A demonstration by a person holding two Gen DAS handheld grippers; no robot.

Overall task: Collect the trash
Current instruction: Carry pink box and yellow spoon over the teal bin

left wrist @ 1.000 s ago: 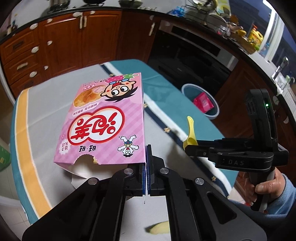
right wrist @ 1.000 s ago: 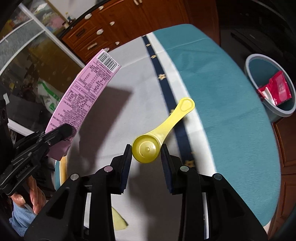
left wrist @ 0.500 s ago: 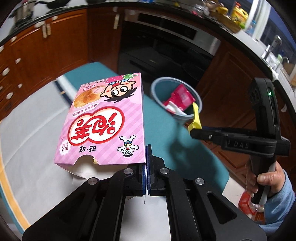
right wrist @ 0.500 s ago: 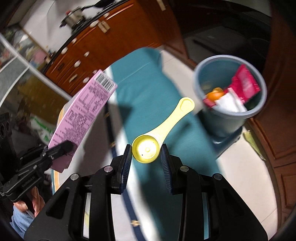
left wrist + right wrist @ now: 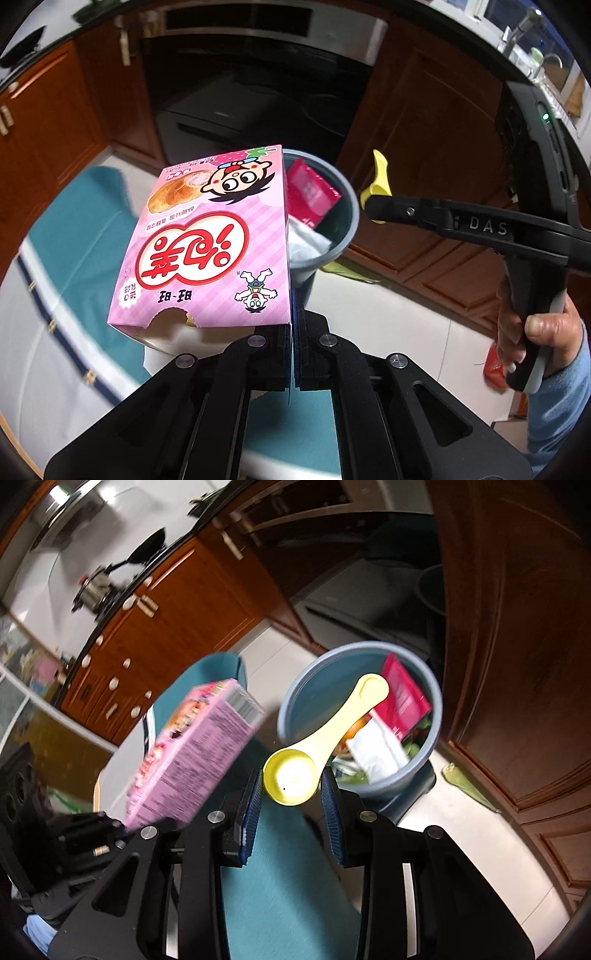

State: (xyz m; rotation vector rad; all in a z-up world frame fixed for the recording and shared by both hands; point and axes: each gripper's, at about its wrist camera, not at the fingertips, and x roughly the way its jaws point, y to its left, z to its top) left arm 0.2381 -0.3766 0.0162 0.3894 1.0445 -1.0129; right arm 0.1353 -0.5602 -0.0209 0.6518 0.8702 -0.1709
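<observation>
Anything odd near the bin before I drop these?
One thing: a greenish scrap lies on the floor beside the bin, outside it, by the cabinet. The pink box has a torn bite-shaped notch at its lower edge.

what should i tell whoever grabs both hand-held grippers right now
Left hand-held gripper: shut on a corner of the pink snack box, held in the air beside the bin.
Right hand-held gripper: shut on the bowl of the yellow scoop; its handle points out over the bin.
Grey-blue bin: on the floor by the wooden cabinets, past the table edge, already holding a red packet, white paper and food scraps.
Done: both items lifted off the table and carried to the bin.
Left: get each one over the opening, then release. A green scrap lies on the floor beside the bin.
</observation>
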